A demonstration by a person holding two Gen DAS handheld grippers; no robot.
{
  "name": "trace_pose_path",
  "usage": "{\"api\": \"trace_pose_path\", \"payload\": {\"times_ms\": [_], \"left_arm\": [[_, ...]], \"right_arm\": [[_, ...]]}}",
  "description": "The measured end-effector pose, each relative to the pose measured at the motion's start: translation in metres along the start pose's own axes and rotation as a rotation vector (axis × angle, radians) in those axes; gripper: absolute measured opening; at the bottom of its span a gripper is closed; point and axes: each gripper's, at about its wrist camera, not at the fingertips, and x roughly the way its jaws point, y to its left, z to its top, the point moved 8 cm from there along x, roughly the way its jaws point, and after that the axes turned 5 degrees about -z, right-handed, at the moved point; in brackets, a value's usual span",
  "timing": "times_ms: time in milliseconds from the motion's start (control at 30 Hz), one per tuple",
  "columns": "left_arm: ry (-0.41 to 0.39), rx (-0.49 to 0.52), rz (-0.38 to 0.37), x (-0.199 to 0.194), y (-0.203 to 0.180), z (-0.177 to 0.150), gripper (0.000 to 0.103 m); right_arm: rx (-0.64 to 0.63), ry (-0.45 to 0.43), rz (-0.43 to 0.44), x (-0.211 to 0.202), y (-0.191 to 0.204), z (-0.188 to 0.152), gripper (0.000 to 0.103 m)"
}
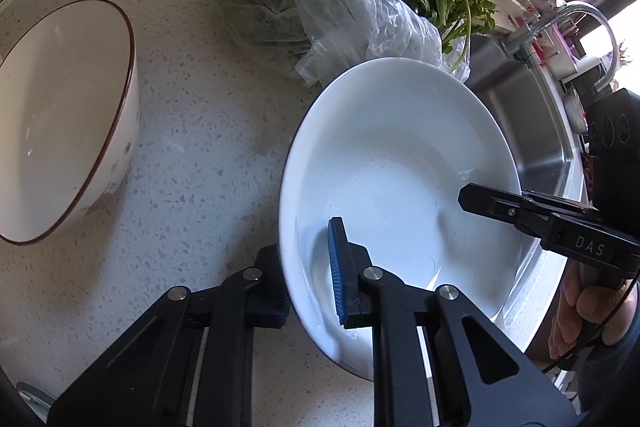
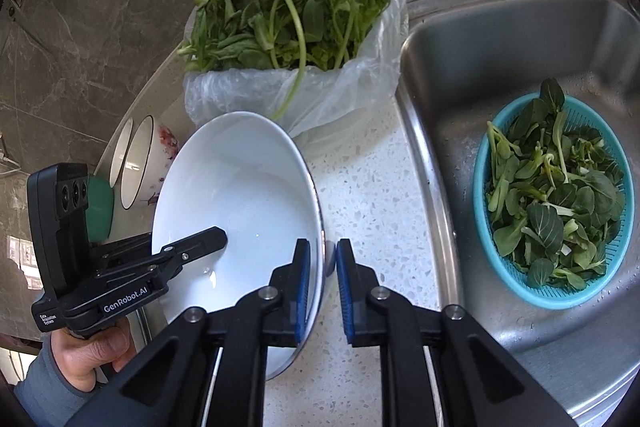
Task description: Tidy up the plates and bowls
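Red-rimmed bowl (image 1: 68, 119): at the left on the table (image 1: 208, 155), untouched, well apart from both grippers.
White bowl (image 1: 400, 195): on the table beside the sink (image 2: 500, 67), rim clamped on two sides.
Left gripper (image 1: 308, 275): pads closed on the near-left rim.
Right gripper (image 2: 322, 291): pinching the rim on the sink side.
Risk: glazed rim could slip from the pads; uneven lifting would tilt it toward the sink or into the bag of greens (image 2: 292, 27).
Writing: "DAS", "GenRobot.AI".
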Motion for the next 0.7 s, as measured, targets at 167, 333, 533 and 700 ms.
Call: {"api": "trace_pose_path", "payload": {"times_ms": [167,333,533,700], "left_arm": [[0.004,-0.003,0.003,-0.005,-0.001,-0.011,0.014],[0.003,0.011,0.011,-0.012,-0.006,-0.021,0.014],[0.003,0.025,0.014,-0.026,-0.013,-0.041,0.014],[0.016,0.02,0.006,-0.033,-0.016,-0.065,0.014]], "right_arm": [[0.004,0.009,0.001,-0.002,0.001,-0.004,0.016],[0.006,0.009,0.006,-0.008,0.006,-0.01,0.016],[-0.003,0.01,0.001,-0.017,0.016,-0.027,0.016],[0.014,0.017,-0.003,-0.02,0.022,-0.047,0.016]]}}
